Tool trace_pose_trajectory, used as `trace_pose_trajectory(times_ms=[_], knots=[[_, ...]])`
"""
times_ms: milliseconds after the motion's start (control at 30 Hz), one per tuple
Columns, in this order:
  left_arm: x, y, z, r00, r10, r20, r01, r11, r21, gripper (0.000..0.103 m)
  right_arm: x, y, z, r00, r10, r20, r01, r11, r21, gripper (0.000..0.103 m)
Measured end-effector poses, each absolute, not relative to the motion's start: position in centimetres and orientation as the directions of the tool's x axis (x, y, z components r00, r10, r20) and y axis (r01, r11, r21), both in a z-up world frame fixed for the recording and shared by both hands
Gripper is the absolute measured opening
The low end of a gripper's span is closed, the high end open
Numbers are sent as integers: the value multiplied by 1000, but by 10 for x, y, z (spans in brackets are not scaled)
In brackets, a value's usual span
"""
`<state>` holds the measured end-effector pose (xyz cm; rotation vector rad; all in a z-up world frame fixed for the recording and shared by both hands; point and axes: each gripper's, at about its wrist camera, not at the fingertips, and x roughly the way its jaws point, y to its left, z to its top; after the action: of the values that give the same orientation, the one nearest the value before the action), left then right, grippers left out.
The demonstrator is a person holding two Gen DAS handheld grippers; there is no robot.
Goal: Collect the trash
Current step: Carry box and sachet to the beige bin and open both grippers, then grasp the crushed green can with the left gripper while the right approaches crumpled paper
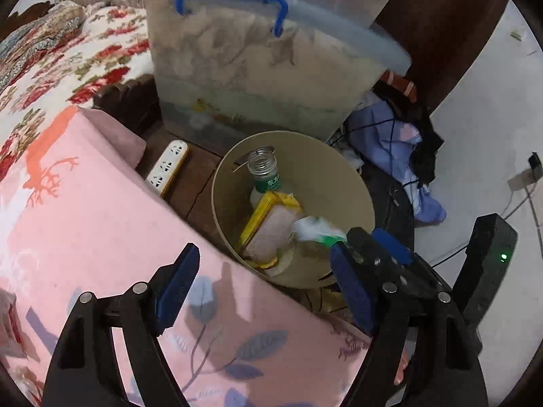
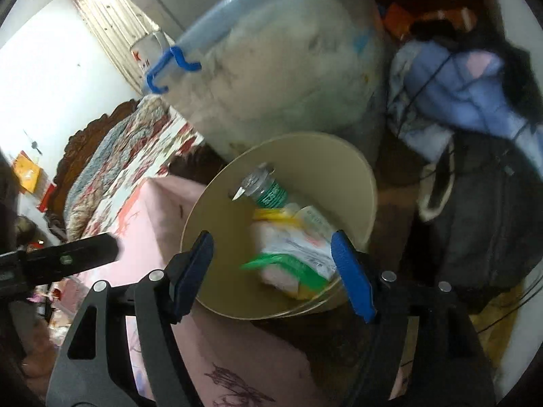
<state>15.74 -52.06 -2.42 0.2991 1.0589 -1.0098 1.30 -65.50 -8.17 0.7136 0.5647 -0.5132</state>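
Grippers first: the left gripper [image 1: 264, 274] and right gripper [image 2: 271, 271] both stand spread, nothing between their pads, just above the near rim of a tan bin [image 2: 325, 156]. Inside the bin lie a clear bottle [image 2: 268, 191], a yellow packet [image 1: 268, 210] and a green-edged wrapper [image 2: 295, 261]. Behind the bin stands a lidded tub [image 1: 258, 78].

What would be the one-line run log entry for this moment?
left gripper: jaws open, empty | right gripper: jaws open, empty, over bin | bin: bottle, packets inside
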Motion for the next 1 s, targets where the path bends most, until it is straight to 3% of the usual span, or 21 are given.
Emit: trace_pose_trajectory(times_ms=[200, 467, 700, 733, 833, 1000], knots=[[133, -439, -8, 132, -590, -796, 804, 534, -263, 74, 3, -625, -82, 768, -233, -597, 582, 644, 497, 64], [98, -280, -16, 180, -591, -787, 748, 602, -281, 74, 56, -525, -71, 798, 16, -602, 362, 786, 501, 40], [104, -129, -22, 312, -553, -772, 538, 773, -336, 71, 118, -408, -65, 734, 283, -617, 119, 841, 527, 43], [107, -107, -19, 349, -543, -763, 498, 798, -340, 71, 127, -389, -62, 722, 313, -618, 82, 847, 525, 45], [126, -56, -15, 429, -499, -753, 372, 857, -356, 72, 145, -347, -52, 719, 332, -610, 23, 866, 499, 69], [175, -4, -28, 459, -465, -757, 215, 885, -413, 72, 171, -316, -53, 718, 312, -623, 21, 884, 467, 70]])
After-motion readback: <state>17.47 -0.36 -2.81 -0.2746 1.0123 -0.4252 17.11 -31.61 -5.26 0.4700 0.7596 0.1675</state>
